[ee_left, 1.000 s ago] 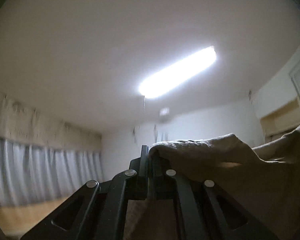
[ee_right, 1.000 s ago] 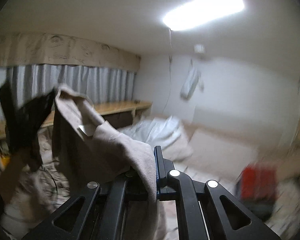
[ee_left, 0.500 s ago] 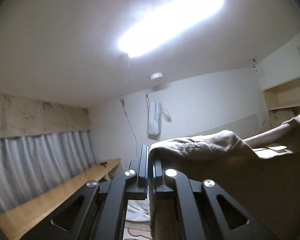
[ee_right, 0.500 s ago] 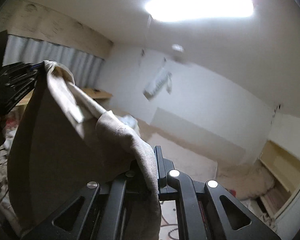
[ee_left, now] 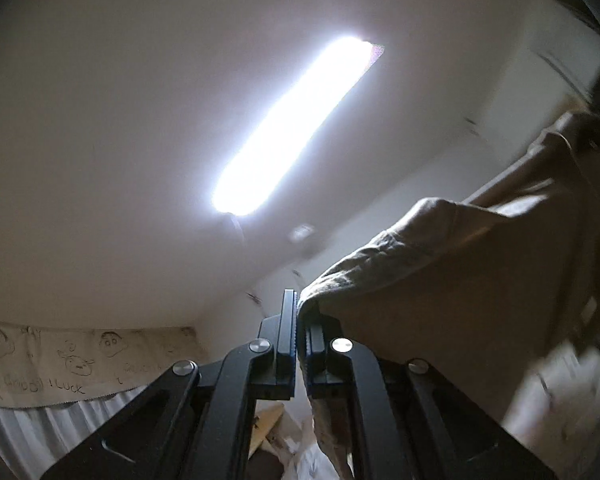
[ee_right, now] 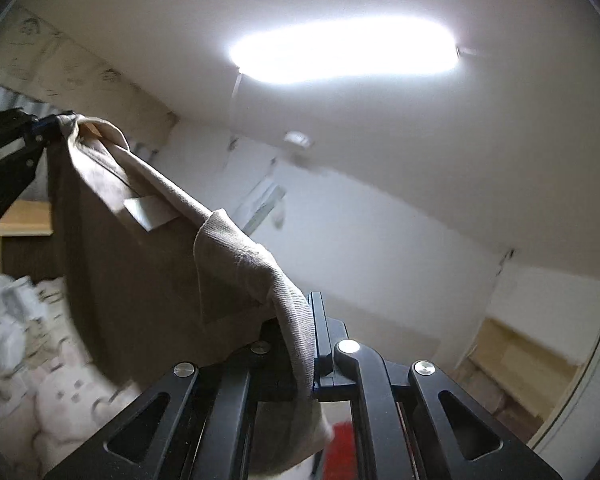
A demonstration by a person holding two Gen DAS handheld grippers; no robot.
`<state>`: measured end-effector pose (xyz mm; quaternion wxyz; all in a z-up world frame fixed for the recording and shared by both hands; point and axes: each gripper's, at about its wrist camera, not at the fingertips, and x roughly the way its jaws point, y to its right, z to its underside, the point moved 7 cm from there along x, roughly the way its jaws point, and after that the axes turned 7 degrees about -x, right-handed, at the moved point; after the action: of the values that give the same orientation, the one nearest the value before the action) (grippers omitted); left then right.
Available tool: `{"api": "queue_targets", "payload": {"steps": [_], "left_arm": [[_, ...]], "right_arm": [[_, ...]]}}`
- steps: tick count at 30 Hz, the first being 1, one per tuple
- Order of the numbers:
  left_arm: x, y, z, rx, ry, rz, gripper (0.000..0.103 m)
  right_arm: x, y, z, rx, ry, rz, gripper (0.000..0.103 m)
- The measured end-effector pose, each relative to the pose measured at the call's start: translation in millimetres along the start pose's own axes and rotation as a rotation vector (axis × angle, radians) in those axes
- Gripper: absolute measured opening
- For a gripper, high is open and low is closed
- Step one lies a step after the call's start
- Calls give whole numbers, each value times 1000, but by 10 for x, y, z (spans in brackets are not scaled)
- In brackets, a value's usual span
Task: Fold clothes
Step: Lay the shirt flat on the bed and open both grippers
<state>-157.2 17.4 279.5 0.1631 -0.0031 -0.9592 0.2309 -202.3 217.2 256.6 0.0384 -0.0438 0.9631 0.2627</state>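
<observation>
Both grippers, left gripper (ee_left: pixel 296 312) and right gripper (ee_right: pixel 312 320), pinch the beige knit garment (ee_right: pixel 148 264), now stretched taut and raised toward the ceiling light (ee_right: pixel 344 50), ready for laying flat.

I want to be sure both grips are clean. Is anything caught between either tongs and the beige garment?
Nothing visible is. The left tongs pinch one edge of the beige knitted fabric garment directly, and the right tongs clamp its ribbed edge, with the cloth hanging stretched between them.
</observation>
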Motion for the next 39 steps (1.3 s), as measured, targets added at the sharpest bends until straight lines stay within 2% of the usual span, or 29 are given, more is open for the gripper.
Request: {"api": "queue_targets", "payload": {"steps": [3, 5, 9, 11, 12, 14, 17, 19, 23, 27, 31, 35, 39], "left_arm": [[-737, 447, 786, 20, -112, 146, 4], [-1184, 785, 1340, 18, -224, 240, 4], [-2123, 1546, 2596, -17, -541, 414, 4], [-2587, 1888, 3178, -38, -700, 485, 4], [-2786, 2051, 3411, -26, -755, 514, 4], [-3096, 2284, 3748, 13, -841, 567, 4], [-3412, 2622, 3990, 61, -904, 596, 4], [-3429, 2662, 4070, 51, -925, 584, 4], [-3266, 2546, 4022, -1, -918, 558, 4], [-3117, 2255, 3744, -71, -865, 521, 4], [-3068, 2128, 3609, -99, -840, 517, 4], [-3236, 2330, 3887, -49, -902, 575, 4], [-3460, 2540, 4238, 15, -967, 623, 4]], "right_arm": [[-242, -373, 767, 28, -90, -72, 5], [-332, -742, 1451, 57, -204, -145, 5], [-476, -1656, 3123, 91, -532, -324, 5], [-591, -2053, 3798, 79, -661, -389, 5], [-654, -2250, 4130, 72, -724, -421, 5], [-756, -2472, 4472, 7, -781, -443, 5], [-904, -2770, 4927, -100, -853, -467, 5], [-954, -2799, 5000, -127, -849, -457, 5], [-1007, -2725, 4956, -73, -829, -447, 5], [-1033, -2505, 4560, -84, -749, -411, 6], [-1135, -2369, 4303, -59, -725, -421, 5], [-1157, -2518, 4539, -99, -772, -456, 5], [-1192, -2744, 4965, -107, -855, -513, 5]]}}
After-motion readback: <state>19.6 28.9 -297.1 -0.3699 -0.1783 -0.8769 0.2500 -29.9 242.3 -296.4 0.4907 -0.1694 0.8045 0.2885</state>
